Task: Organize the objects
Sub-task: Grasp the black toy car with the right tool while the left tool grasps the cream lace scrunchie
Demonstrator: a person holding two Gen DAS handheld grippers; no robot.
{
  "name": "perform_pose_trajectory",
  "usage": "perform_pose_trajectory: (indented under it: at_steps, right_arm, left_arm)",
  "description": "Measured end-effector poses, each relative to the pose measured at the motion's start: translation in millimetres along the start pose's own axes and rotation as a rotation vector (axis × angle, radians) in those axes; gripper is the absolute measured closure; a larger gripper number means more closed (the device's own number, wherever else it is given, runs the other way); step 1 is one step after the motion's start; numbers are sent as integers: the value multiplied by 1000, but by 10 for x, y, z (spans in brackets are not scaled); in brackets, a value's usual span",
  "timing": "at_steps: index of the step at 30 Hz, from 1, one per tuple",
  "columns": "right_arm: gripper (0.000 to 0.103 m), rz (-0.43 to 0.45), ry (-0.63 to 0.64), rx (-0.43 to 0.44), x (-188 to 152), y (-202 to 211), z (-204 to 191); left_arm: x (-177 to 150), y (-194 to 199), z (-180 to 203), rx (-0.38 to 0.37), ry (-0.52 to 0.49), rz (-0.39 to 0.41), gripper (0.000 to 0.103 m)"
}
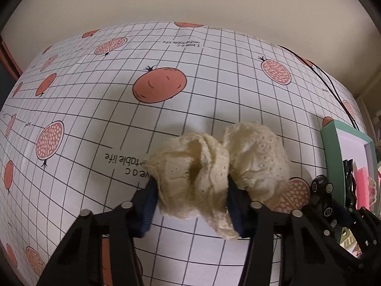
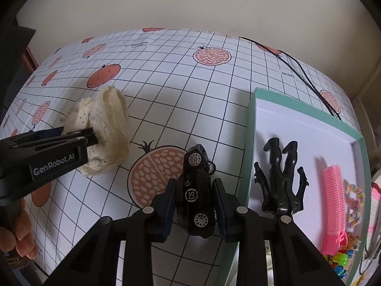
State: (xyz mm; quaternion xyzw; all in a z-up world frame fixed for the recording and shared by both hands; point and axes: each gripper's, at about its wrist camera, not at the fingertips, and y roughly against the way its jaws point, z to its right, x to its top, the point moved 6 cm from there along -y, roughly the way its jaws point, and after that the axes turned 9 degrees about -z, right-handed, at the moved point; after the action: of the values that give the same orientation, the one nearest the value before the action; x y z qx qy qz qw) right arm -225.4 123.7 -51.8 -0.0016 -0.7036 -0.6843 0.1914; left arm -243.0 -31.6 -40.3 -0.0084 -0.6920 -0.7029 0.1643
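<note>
Our left gripper [image 1: 193, 197] pinches the lace cloth [image 1: 214, 166]; our right gripper [image 2: 194, 202] clamps the toy car [image 2: 197, 188] beside the tray [image 2: 250, 143]'s near-left edge. A trailing fold may snag on lifting, and the car, held on its side, may slip.

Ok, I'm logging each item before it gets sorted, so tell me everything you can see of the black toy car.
The small black toy car, glossy like plastic or painted metal, has silver spoked wheels and a white round "CS" emblem. It is tipped on its side, two wheels facing the camera. The right tool is shut on it, blue pads pressing both sides. It sits over the grid-patterned pomegranate tablecloth, just left of the teal-rimmed white tray; whether it touches the cloth is unclear.
</note>
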Motion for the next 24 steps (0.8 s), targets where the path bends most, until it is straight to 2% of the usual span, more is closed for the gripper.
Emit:
perform_pose_trajectory:
  at_steps: [7,17,24]
  right_arm:
    - [72,-9,-2,36,-4,31,-36]
    - [72,25,8,56,-4,196,-71]
    - [72,60,9,70,17,359,-61]
  left_arm:
    - [-19,-6,61,-19,-14,1,72]
    - [-43,46,25,-46,53,-2,76]
    - [-14,153,20,-53,78,23,80]
